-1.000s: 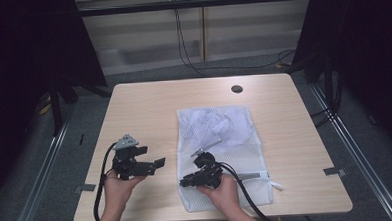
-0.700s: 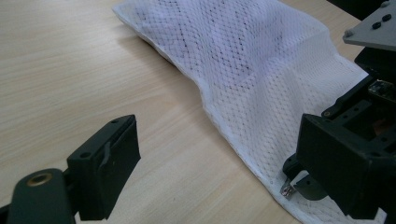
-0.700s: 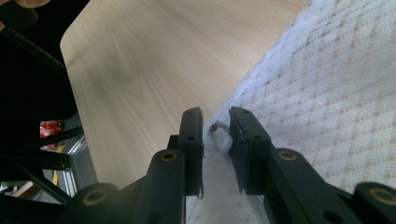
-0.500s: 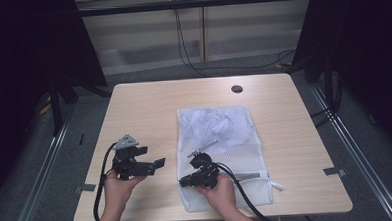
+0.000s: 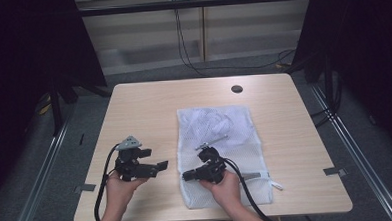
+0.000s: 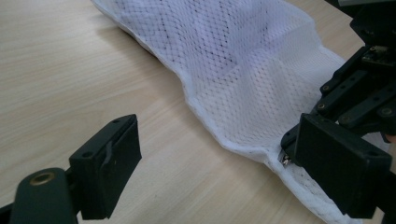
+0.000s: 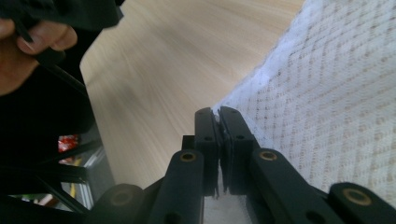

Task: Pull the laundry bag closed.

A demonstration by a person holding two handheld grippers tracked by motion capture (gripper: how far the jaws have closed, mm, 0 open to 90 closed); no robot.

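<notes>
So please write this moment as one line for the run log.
right gripper: shut on edge of white mesh laundry bag | left gripper: open, beside bag edge, apart | bag: flat on light wooden table

1. The left gripper (image 5: 156,166), in the left hand (image 5: 118,185), points toward the right gripper with its jaws wide apart.
2. The right gripper (image 5: 185,175), in the right hand (image 5: 226,185), has its jaws closed on the mesh bag's (image 5: 225,129) edge.

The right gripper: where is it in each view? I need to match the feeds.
High view: right gripper, bottom centre, at the mesh bag near-left edge.
Left gripper view: right side.
Right gripper view: bottom centre, jaws shut on bag edge.
Shared landmark: bag's left edge.
</notes>
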